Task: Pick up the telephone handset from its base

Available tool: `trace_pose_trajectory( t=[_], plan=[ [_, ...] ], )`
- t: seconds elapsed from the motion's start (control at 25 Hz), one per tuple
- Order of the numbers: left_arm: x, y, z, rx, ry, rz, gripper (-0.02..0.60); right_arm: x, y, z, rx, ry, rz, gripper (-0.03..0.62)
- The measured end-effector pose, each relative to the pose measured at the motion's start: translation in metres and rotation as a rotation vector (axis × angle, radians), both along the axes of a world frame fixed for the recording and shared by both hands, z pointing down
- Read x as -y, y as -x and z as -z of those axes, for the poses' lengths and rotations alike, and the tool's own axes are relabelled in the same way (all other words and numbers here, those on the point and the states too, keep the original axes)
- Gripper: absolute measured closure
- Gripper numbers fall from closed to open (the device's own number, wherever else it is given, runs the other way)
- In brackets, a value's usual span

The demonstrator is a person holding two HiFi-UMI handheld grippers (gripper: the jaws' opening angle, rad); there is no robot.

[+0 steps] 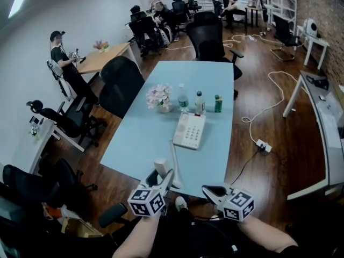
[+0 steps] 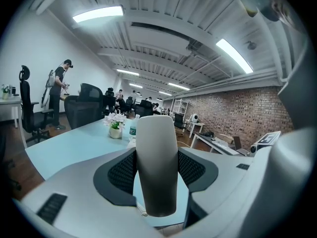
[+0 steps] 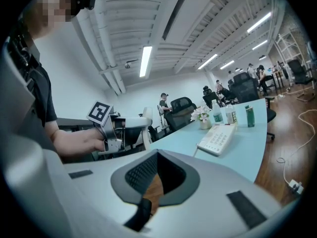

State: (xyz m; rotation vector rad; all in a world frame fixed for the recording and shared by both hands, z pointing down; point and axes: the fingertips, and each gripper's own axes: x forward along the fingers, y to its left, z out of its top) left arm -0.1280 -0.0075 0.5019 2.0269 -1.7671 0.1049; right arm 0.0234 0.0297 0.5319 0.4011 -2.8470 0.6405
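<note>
The white telephone base (image 1: 189,130) lies on the light blue table (image 1: 140,138), its keypad facing up; it also shows in the right gripper view (image 3: 218,139). The white handset (image 1: 161,166) is off the base, held above the table's near edge. My left gripper (image 1: 163,176) is shut on it, and in the left gripper view the handset (image 2: 156,167) stands upright between both pads. A white cord (image 1: 174,163) runs from the base toward the handset. My right gripper (image 1: 210,190) hovers beside it at the near edge, its jaws (image 3: 157,155) shut on nothing.
A vase of flowers (image 1: 160,98), two bottles (image 1: 183,98) and a green can (image 1: 218,104) stand behind the telephone. Black office chairs (image 1: 121,83) ring the table. A power strip with cables (image 1: 263,145) lies on the wood floor at right. People sit and stand at the back.
</note>
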Motion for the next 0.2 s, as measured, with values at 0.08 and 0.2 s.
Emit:
trace_pose_trajectory(
  t=[0.08,0.2],
  plan=[
    [0.0014,-0.0005,0.0022,0.000,-0.002,-0.004,0.342,-0.0014,0.0016,-0.0007,-0.003,0.002,0.005,0.582],
    [0.0040,-0.0025,0.0043,0.004,-0.003,-0.013,0.342,-0.0025,0.0035,0.0020,-0.002,-0.004,0.010,0.582]
  ],
)
